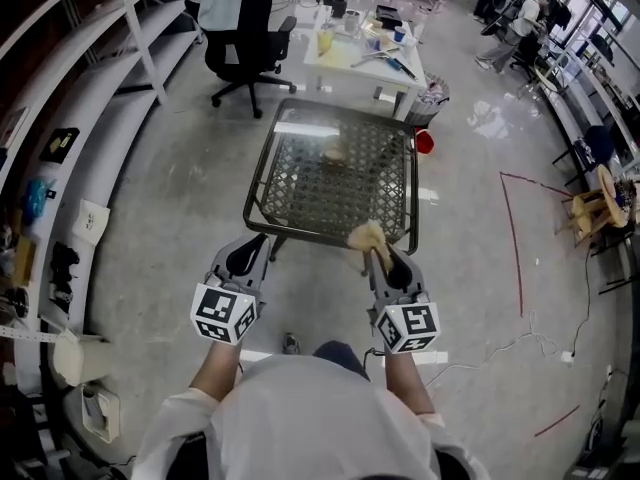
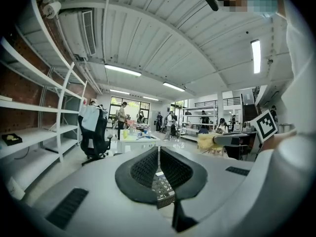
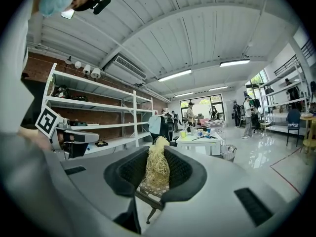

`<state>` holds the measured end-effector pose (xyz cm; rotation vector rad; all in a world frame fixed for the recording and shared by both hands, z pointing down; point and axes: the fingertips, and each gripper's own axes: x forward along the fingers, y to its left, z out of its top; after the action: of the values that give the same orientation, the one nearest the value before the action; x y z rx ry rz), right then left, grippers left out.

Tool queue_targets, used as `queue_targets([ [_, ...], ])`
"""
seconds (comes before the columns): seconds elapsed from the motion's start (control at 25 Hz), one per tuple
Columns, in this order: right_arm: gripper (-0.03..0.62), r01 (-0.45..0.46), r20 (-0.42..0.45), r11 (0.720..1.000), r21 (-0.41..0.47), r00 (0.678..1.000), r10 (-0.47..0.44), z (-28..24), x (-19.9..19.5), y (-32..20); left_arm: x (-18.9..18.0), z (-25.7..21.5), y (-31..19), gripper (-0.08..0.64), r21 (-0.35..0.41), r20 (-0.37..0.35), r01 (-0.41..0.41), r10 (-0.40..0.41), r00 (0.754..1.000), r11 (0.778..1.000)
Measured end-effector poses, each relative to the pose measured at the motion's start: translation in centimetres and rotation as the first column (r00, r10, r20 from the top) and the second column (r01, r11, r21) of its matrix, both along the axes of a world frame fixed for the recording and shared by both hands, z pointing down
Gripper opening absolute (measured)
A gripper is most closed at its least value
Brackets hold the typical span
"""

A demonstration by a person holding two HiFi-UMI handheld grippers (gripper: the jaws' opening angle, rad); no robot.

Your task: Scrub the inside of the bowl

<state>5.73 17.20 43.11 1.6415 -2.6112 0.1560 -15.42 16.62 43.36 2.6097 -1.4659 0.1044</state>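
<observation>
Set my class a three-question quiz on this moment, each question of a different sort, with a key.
1. Multiple choice: what does the right gripper hold? A a straw-coloured fibre scrubber; B a spoon; C nothing.
2. True or false: the left gripper has its jaws wide apart.
3. Short answer: in the head view, what stands on the floor just ahead of both grippers?
Key: 1 A. 2 False: they are together, with nothing between them. 3 A wire-mesh table.

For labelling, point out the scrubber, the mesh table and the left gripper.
scrubber (image 3: pixel 157 164), right gripper view, bundle's middle.
mesh table (image 1: pixel 265 158), head view, left rim.
left gripper (image 2: pixel 158 150), left gripper view, between shut fingertips.
</observation>
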Motion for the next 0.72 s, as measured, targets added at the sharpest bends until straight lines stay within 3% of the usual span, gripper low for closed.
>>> queue_targets([
  [0.32, 0.100, -0.041, -0.005, 0.999, -0.006, 0.999, 0.041, -0.1, 0.4, -3.2, 0.5, 0.8, -3.5, 0.040, -0.023, -0.011, -0.043, 0.043, 0.999, 0.999],
  [0.72, 0.100, 0.003, -0.005, 1.000, 0.012, 1.000, -0.003, -0.5, 2.0, -10.8, 2.5, 0.2, -10.5, 0.041, -0.005, 0.009, -0.019, 0.019, 1.000, 1.000],
])
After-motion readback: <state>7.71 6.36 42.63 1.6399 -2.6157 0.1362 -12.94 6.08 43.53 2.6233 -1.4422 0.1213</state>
